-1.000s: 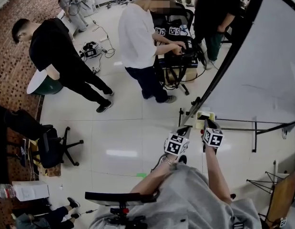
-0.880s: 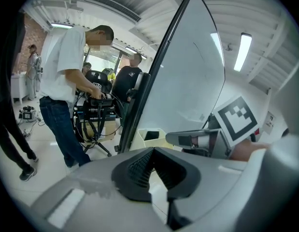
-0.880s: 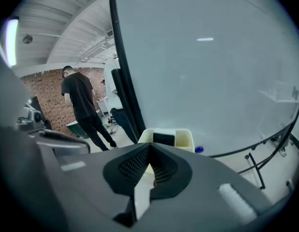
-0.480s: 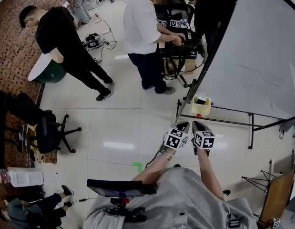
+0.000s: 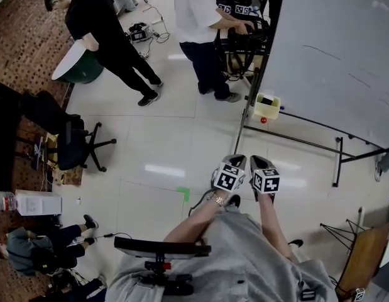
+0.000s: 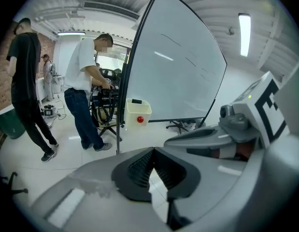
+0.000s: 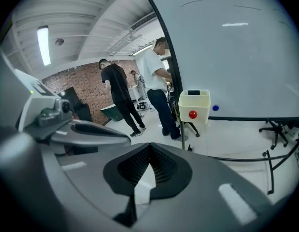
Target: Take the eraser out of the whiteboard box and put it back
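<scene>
The pale yellow whiteboard box (image 5: pixel 268 107) hangs at the lower left corner of the whiteboard (image 5: pixel 332 49). A black eraser (image 5: pixel 266 99) lies in its top, with a red magnet (image 5: pixel 263 120) on its front. My left gripper (image 5: pixel 237 158) and right gripper (image 5: pixel 256 160) are side by side over the floor, well short of the box and pointing toward it. The left gripper view has the box (image 6: pixel 137 112) and eraser (image 6: pixel 136 101) far beyond my shut, empty left gripper (image 6: pixel 153 152). Likewise, the box (image 7: pixel 194 105) and eraser (image 7: pixel 193 93) lie far ahead of my shut, empty right gripper (image 7: pixel 150 147).
The whiteboard's stand legs (image 5: pixel 295 140) run across the floor below the box. A person in white (image 5: pixel 200 17) works at a cart (image 5: pixel 241 39) just left of the board, and a person in black (image 5: pixel 106 30) stands further left. An office chair (image 5: pixel 75 146) is at the left.
Both grippers have drawn back from the whiteboard box, where the right one was a second ago. The box with the eraser in it now lies farther off.
</scene>
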Motion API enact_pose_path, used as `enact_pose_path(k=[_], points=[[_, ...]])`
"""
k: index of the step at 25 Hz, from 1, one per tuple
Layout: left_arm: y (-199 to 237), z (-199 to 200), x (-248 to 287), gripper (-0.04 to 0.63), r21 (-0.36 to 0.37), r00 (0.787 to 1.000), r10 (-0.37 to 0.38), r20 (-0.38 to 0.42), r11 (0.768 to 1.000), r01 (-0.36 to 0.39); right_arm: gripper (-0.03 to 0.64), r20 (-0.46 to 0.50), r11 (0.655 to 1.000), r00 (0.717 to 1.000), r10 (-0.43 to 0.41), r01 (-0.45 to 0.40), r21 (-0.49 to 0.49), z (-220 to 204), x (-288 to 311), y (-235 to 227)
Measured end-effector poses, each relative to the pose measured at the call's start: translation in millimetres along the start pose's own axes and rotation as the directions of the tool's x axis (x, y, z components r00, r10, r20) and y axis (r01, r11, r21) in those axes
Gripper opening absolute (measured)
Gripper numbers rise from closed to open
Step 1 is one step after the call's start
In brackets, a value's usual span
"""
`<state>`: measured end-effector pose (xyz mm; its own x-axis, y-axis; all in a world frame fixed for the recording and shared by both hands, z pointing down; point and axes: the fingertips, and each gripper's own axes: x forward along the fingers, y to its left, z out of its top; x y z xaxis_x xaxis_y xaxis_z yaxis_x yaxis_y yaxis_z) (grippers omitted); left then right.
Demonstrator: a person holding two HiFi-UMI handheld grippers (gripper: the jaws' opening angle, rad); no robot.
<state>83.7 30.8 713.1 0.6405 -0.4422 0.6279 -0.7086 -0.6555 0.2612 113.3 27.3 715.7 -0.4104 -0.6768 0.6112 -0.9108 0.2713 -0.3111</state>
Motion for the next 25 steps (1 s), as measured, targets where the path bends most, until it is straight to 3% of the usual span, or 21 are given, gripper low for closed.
enact_pose_path(k=[8, 18, 25], points=[[-4.4, 23.1, 3.2, 0.003, -0.014, 1.000, -0.005, 0.025, 1.000, 0.006, 0.002, 0.043, 1.000, 0.999, -0.006, 0.007, -0.029, 23.5, -8.3, 6.9], [13.0, 47.1, -6.9, 0.003, -0.007, 0.998, 0.041, 0.057, 0.999, -0.041, 0.002, 0.055, 0.999, 0.998, -0.013, 0.015, -0.046, 42.3, -2.0, 20.8], [9.4, 40.2, -8.5, 0.003, 0.026, 0.998, 0.042, 0.048, 0.999, -0.043, 0.002, 0.058, 0.999, 0.998, -0.030, 0.031, -0.029, 38.7, -4.6, 23.7]])
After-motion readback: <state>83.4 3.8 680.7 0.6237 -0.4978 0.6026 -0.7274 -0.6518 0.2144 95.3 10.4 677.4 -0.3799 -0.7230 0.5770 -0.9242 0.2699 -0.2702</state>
